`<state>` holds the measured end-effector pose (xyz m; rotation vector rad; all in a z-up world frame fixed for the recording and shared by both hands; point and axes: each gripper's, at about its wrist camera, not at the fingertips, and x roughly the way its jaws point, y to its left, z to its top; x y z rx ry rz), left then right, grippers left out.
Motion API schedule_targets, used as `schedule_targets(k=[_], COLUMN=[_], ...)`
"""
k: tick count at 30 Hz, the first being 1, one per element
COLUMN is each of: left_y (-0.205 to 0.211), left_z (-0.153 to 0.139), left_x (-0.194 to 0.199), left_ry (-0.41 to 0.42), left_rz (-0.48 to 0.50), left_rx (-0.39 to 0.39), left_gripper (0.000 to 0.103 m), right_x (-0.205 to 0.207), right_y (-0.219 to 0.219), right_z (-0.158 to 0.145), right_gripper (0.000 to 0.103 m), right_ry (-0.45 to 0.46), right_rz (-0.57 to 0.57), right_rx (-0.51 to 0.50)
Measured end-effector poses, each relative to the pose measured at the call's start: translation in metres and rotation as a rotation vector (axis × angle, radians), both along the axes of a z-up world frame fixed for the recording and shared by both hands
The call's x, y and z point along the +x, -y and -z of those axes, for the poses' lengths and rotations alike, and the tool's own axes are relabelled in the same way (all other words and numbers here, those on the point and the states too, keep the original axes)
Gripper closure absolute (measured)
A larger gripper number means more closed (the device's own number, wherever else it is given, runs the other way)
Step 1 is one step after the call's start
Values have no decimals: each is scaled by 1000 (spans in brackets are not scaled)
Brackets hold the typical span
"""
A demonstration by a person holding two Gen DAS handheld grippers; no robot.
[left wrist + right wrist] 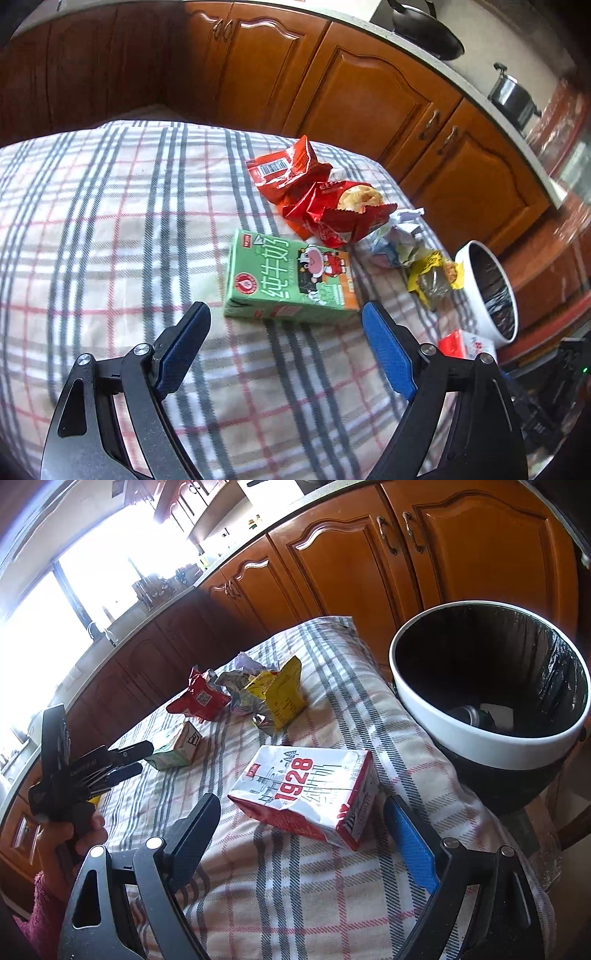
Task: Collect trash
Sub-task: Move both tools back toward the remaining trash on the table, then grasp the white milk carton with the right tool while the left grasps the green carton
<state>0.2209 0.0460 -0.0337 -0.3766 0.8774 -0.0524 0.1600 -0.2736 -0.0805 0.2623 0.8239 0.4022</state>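
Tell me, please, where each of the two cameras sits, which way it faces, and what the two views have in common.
Left wrist: sits on the left gripper, angled down at the green milk carton; its own open fingers show.
Right wrist: sits on the right gripper, angled down at the white 1928 carton beside the bin; its open fingers show, plus the left gripper and the hand holding it.
Shared: green carton, red wrappers, bin, plaid cloth.

Both wrist cams look steeply down, close over plaid cloth (110, 221); shared: green carton (291, 280), wrappers, bin (480, 734).
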Motion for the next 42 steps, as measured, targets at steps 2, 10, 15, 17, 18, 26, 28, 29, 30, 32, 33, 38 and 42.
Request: schedule_targets(k=[2, 10, 15, 17, 18, 26, 28, 29, 30, 32, 33, 38, 42], left_y=[3, 1, -21, -31, -35, -33, -30, -30, -30, -29, -28, -9, 19], left_z=[0, 11, 8, 8, 8, -3, 0, 4, 6, 11, 12, 8, 9], left_x=[4, 4, -16, -20, -22, 1, 17, 26, 31, 43, 46, 35, 4], left_ry=[-4, -43, -37, -45, -48, 16, -2, -20, -26, -33, -37, -5, -12], left_rz=[-28, -39, -59, -60, -52, 135, 172, 193, 206, 230, 237, 332, 447], left_rx=[21, 99, 188, 173, 155, 69, 72, 64, 55, 29, 18, -15, -5], left_gripper=[17, 17, 17, 18, 18, 16, 15, 15, 15, 15, 15, 15, 16], right_x=[0, -3, -10, -18, -21, -14, -6, -1, 4, 12, 16, 31, 34], right_y=[1, -4, -22, -31, -33, -21, -23, -25, -28, -33, -36, -51, -53], right_z=[1, 2, 5, 5, 4, -13, -17, -19, -20, -21, -21, -15, -3], right_gripper=[12, 41, 68, 67, 65, 21, 20, 20, 20, 20, 20, 21, 44], right_ry=[-4, -16, -45, -40, -34, 61, 86, 90, 92, 102, 105, 83, 31], right_rz=[8, -13, -96, -148, -159, -126, -146, -164, -183, -216, -231, -300, -302], right_rx=[10, 4, 13, 15, 14, -65, -119, -141, -156, -171, -186, -192, -209])
